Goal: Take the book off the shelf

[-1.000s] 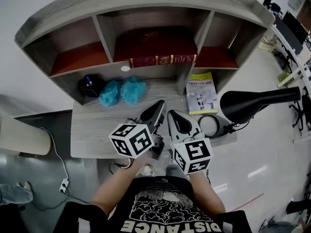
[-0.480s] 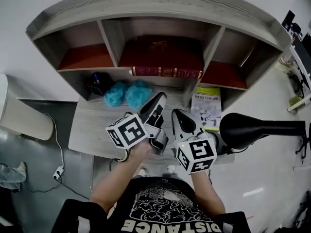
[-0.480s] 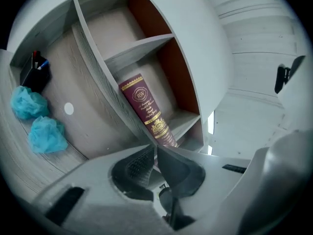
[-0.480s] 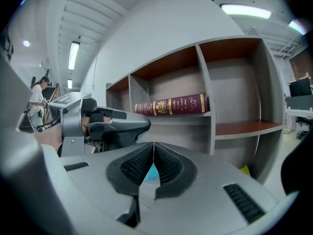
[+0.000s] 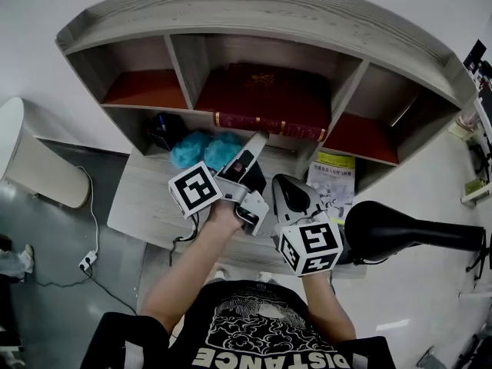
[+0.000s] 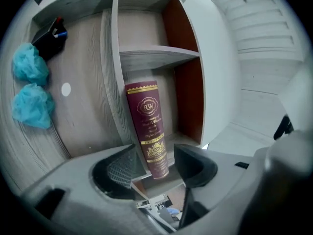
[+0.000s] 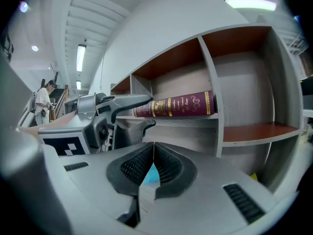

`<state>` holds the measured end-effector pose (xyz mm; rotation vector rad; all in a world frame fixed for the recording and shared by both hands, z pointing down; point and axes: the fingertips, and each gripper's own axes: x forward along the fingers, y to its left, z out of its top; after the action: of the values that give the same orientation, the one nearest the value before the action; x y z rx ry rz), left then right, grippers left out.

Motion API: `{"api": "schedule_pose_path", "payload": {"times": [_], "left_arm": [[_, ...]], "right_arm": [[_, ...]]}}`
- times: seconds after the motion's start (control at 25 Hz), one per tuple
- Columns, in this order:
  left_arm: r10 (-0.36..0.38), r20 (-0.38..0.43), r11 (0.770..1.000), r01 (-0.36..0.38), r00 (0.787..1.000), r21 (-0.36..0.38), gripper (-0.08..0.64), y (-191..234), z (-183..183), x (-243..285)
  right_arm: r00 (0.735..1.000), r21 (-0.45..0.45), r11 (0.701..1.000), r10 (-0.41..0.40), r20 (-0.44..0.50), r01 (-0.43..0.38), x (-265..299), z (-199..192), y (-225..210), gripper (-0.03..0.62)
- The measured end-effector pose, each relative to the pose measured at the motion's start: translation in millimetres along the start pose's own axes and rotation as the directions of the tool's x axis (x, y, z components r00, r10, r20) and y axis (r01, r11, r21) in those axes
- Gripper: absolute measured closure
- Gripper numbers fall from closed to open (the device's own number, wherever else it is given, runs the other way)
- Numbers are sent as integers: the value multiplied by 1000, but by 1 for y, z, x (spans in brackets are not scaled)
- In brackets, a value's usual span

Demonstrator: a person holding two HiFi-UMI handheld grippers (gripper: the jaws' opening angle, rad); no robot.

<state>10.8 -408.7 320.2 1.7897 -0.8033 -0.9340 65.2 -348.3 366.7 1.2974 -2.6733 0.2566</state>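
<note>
The book (image 5: 265,98) is lying flat in the shelf's (image 5: 231,6) middle compartment, spine nearward. The left gripper (image 5: 254,148) is opening, lined up on the spine but not touching it. It should be reaching farther in before squeezing. The right gripper (image 5: 286,194) is hanging nearer, pinched together and empty.

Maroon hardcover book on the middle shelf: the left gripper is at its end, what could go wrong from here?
1. The jaws of the left gripper, now opening, seem to straddle the end of the maroon hardcover book and the grey wooden shelf board under it; closing could clamp both.
2. Gripped at one end only, the flat-lying book may sag or twist out onto the two teal fluffy balls below.
</note>
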Motion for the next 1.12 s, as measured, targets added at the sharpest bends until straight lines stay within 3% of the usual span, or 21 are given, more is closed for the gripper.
{"api": "schedule_pose_path", "payload": {"times": [0.32,0.56,0.68,0.76,1.12], "left_arm": [[21,54,997,-17,998,-69,259,6,17,13],[36,41,992,-31,998,-122,252,7,25,26],[57,28,986,-52,998,-157,262,7,28,29],[82,23,981,-77,996,-176,344,11,28,29],[64,29,980,-57,998,-192,357,12,27,29]], "right_arm": [[999,-7,999,47,-9,-47,10,-1,-3,575],[998,-8,998,56,-11,-56,14,-2,-6,575],[998,-1,998,55,-17,-55,15,-6,-6,575],[998,4,999,54,-18,-54,14,-8,-6,575],[1000,19,1000,25,-3,-25,13,-4,-7,575]]}}
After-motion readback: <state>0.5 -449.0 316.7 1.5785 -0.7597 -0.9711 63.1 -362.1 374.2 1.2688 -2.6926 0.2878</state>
